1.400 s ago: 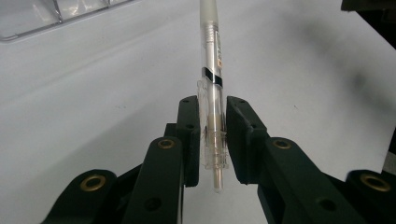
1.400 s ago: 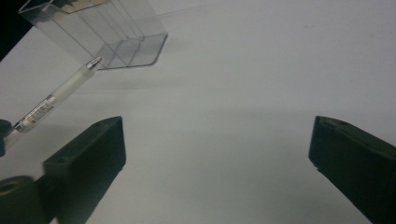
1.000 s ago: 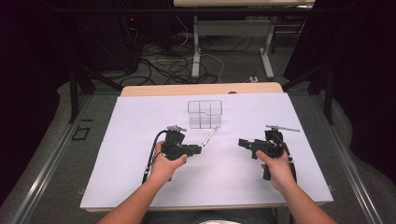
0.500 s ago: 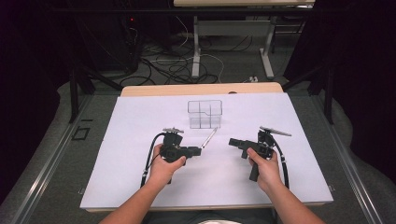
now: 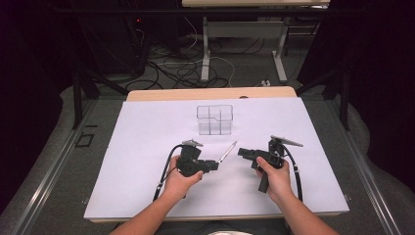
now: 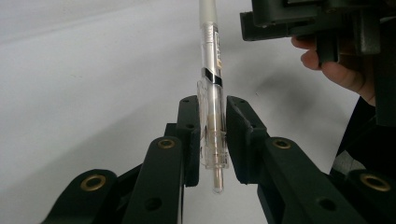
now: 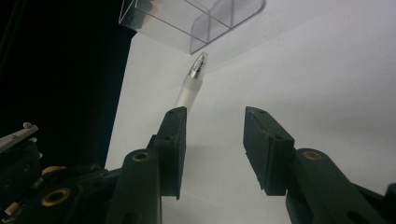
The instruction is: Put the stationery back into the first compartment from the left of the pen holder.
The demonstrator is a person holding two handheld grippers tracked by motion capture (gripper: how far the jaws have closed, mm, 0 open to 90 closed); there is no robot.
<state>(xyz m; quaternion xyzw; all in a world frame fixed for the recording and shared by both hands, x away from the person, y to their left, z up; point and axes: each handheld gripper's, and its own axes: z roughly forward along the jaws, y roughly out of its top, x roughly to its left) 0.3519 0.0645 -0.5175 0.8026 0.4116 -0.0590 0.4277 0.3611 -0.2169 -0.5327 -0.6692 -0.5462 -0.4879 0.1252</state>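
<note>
Because the left gripper (image 5: 215, 164) clamps the pen (image 6: 211, 107) by its clear back end, its tip juts toward the far-right clear box (image 5: 215, 119), while the right gripper (image 5: 243, 152), jaws just narrowed on nothing, waits nearby.

The right gripper (image 5: 243, 152) has slid left toward the pen (image 5: 228, 151), its jaws closing partway with nothing between them.

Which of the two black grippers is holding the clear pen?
The left gripper: its pads press on the clear plastic pen. The right gripper has just been closing, with nothing between its pads.
</note>
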